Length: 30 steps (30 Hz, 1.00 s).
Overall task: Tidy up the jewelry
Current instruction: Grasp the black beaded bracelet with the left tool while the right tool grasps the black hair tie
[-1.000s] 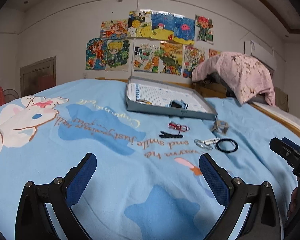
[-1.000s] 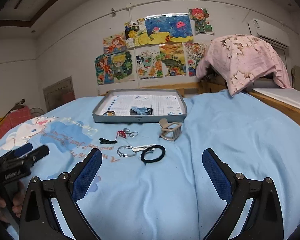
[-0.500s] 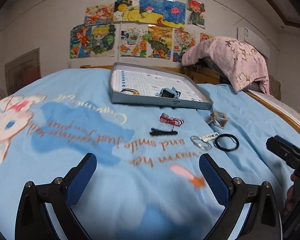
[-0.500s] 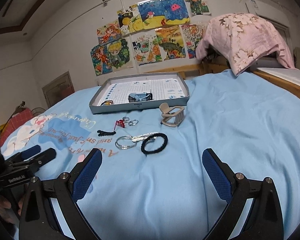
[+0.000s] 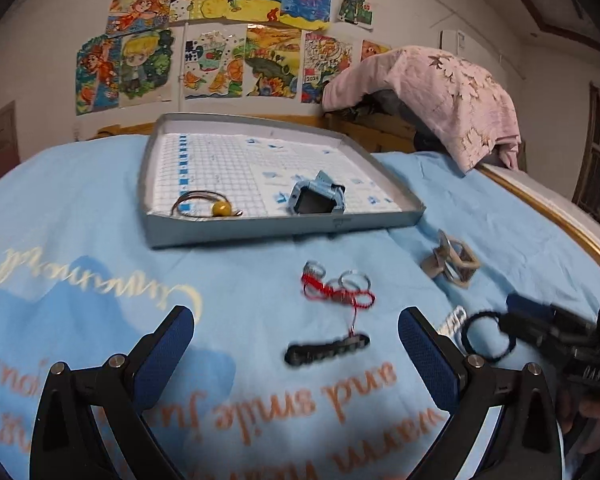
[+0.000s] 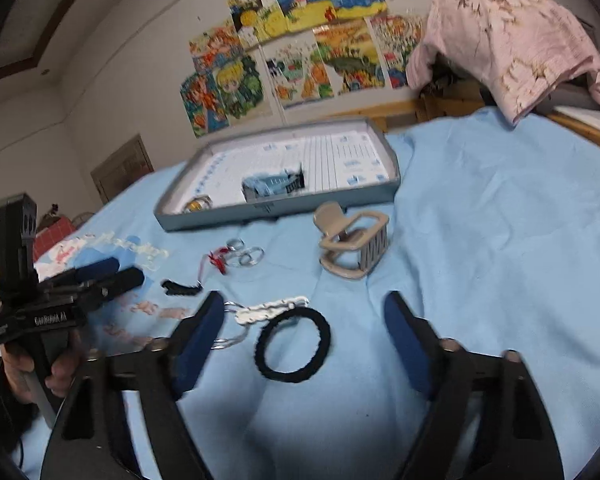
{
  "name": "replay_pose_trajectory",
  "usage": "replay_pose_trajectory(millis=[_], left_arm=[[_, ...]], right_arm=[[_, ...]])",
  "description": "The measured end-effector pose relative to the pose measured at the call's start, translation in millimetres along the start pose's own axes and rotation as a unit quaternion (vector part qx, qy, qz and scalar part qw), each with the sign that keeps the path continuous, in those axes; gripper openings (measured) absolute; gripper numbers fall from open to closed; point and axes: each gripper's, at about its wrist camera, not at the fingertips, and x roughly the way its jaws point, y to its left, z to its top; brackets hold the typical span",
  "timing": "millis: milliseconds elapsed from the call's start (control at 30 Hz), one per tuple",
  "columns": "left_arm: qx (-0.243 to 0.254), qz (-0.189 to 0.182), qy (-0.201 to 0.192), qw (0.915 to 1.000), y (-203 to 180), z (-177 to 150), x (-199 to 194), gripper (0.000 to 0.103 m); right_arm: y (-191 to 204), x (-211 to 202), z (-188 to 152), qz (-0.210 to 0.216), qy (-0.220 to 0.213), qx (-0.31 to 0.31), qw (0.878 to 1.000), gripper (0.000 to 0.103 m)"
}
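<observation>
A grey tray [image 5: 284, 227] [image 6: 276, 206] lies on the blue bedspread and holds a yellow-bead bracelet [image 5: 220, 209] and a blue clip [image 5: 316, 196]. In front of it lie a red string with rings [image 5: 336, 288] [image 6: 240, 257], a black hair clip [image 5: 326, 350] [image 6: 180, 288], a beige claw clip [image 5: 452, 266] [image 6: 352, 246], a white chain with hoops [image 6: 268, 309] and a black hair tie [image 6: 292, 344] [image 5: 486, 336]. My left gripper [image 5: 296, 356] is open above the black hair clip. My right gripper [image 6: 304, 340] is open around the black hair tie.
A pink cloth [image 5: 428, 92] drapes over the headboard at the far right. Children's drawings [image 5: 228, 36] cover the wall behind. The bed's wooden edge [image 5: 540, 200] runs along the right side.
Both grippers have moved forward and down toward the loose items. The left now hovers over the black hair clip, the right over the black hair tie. Both stay open.
</observation>
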Motion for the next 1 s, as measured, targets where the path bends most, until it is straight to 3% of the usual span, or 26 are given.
replay_pose_trajectory(millis=[267,367,467,600,833,1000], left_arm=[[0.001,-0.052,0.039,0.9979,2,-14,30,0.082],[0.003,-0.058,0.045,0.9973,2,-18,33,0.077],[0.011,-0.063,0.054,0.9965,-1,-20,34,0.072],[0.028,-0.065,0.068,0.9951,-7,-26,34,0.066],[0.031,-0.058,0.067,0.9956,-8,-34,23,0.031],[0.052,-0.052,0.073,0.9946,-21,-43,18,0.018]], right_arm=[[2,11,-8,-0.007,0.013,0.002,1.000,0.056],[3,10,-10,-0.006,0.012,0.002,1.000,0.054],[4,11,-11,-0.005,0.014,-0.001,1.000,0.045],[4,13,-12,-0.004,0.024,-0.004,1.000,0.045],[5,15,-13,0.003,0.030,-0.006,1.000,0.038],[5,14,-15,0.003,0.032,-0.007,0.999,0.038]])
